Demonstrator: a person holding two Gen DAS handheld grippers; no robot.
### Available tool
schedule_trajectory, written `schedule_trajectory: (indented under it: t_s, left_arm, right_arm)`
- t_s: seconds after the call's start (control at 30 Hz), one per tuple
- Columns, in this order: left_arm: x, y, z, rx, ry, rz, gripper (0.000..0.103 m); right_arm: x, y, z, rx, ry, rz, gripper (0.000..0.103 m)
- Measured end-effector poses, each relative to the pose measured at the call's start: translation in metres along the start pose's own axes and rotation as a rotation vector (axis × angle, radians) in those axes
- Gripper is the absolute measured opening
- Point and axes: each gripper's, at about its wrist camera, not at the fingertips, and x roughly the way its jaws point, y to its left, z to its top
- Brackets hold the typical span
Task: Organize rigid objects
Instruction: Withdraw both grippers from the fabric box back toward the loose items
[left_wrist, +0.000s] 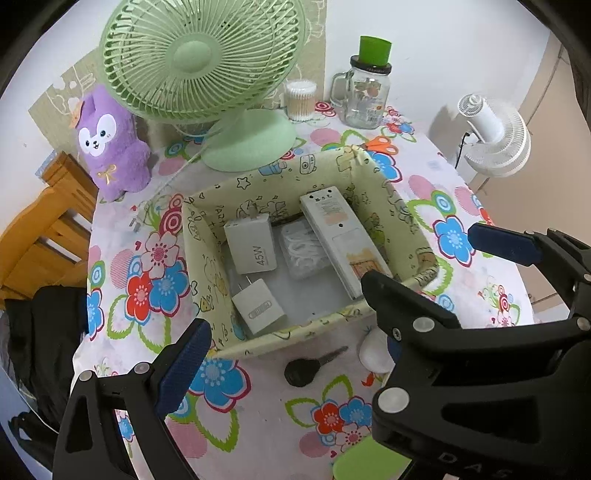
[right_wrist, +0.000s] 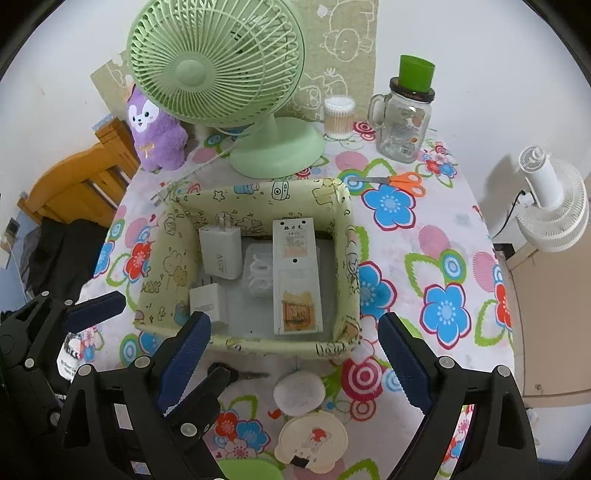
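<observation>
right gripper (right_wrist: 291, 365) open, empty | left gripper (left_wrist: 280, 332) open, empty | key (left_wrist: 308, 369) on table (right_wrist: 424, 236) just before box (right_wrist: 258, 347) | likely light, stiff, flat; pinch its black head

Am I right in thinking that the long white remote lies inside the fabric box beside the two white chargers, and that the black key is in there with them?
Not quite: the black key lies on the tablecloth in front of the fabric box, outside it, as the left wrist view shows. The remote and two chargers are inside.
</observation>
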Motion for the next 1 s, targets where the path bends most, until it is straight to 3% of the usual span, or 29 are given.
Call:
schedule_trajectory:
  t_s: [1.0]
  left_arm:
    - [-0.071, -0.016, -0.053, 0.036, -0.105, -0.012, 0.097]
  right_arm:
    - [-0.082, 0.021, -0.058, 0.033, -0.112, -0.039, 0.094]
